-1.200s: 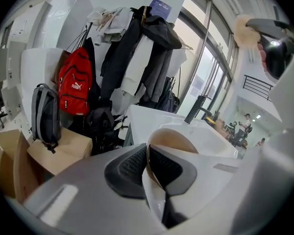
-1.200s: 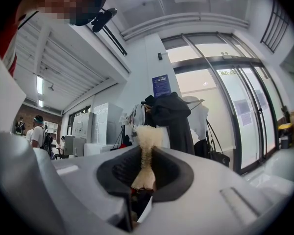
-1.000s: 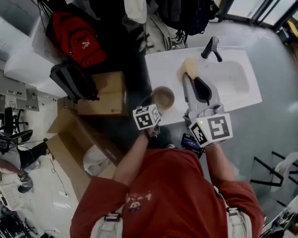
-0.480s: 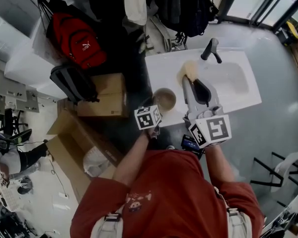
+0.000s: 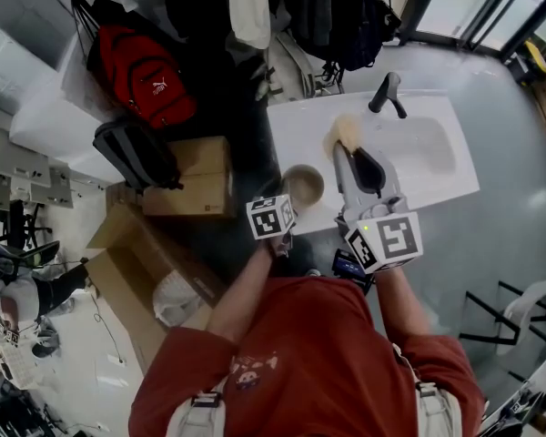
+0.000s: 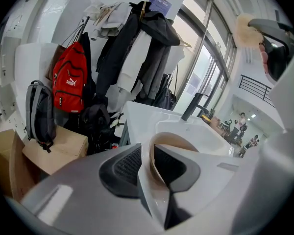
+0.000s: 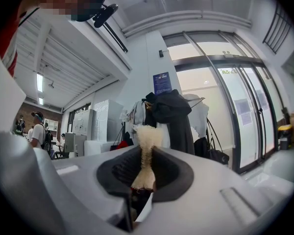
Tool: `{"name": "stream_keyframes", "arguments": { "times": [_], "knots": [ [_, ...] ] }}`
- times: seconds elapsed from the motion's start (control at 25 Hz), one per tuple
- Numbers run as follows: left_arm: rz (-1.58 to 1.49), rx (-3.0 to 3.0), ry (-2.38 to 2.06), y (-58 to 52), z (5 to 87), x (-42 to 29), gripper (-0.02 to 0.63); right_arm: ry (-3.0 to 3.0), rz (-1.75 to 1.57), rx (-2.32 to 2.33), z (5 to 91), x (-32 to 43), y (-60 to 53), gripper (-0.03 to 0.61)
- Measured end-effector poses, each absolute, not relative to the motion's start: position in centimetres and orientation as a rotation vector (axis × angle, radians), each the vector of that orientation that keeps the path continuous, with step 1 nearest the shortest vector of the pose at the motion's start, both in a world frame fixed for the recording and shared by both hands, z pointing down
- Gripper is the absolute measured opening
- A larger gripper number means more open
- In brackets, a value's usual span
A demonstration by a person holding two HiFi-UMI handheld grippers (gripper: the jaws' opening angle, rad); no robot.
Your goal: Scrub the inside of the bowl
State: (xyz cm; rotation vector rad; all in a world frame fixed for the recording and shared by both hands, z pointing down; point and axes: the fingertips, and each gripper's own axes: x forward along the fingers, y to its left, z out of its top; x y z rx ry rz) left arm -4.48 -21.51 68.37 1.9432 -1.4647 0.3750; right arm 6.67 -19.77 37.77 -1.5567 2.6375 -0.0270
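Note:
A tan bowl [image 5: 302,183] stands on the white counter beside the sink [image 5: 419,144]. My left gripper [image 5: 287,203] reaches to its near rim. In the left gripper view the bowl's wall [image 6: 179,141] stands between the jaws of the left gripper [image 6: 148,155]. These jaws have just been opening, and a thin gap shows at the left pad [image 6: 127,163]. My right gripper [image 5: 346,144] hangs over the basin's left edge, shut on a beige scrubbing sponge [image 5: 348,127]. In the right gripper view the sponge [image 7: 148,141] sticks up, pinched in the right gripper [image 7: 143,173].
A dark faucet [image 5: 387,89] rises at the back of the basin. Left of the counter lie a red backpack [image 5: 136,71], a grey backpack [image 5: 136,153] and open cardboard boxes [image 5: 196,176]. Coats [image 6: 147,53] hang behind the sink.

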Motion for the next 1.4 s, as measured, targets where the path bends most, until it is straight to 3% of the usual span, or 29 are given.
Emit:
{"name": "stream_keyframes", "arguments": {
  "times": [0.68, 1.4],
  "knots": [
    [0.312, 2.085, -1.570, -22.5, 62.9, -5.4, 0.106, 2.627, -0.034, -1.569, 37.9, 6.5, -19.8, 0.052],
    [0.147, 2.412, -1.793, -22.9, 49.3, -6.2, 0.107, 2.590, -0.029, -1.609, 38.0, 7.3, -20.1, 0.052]
  ]
}}
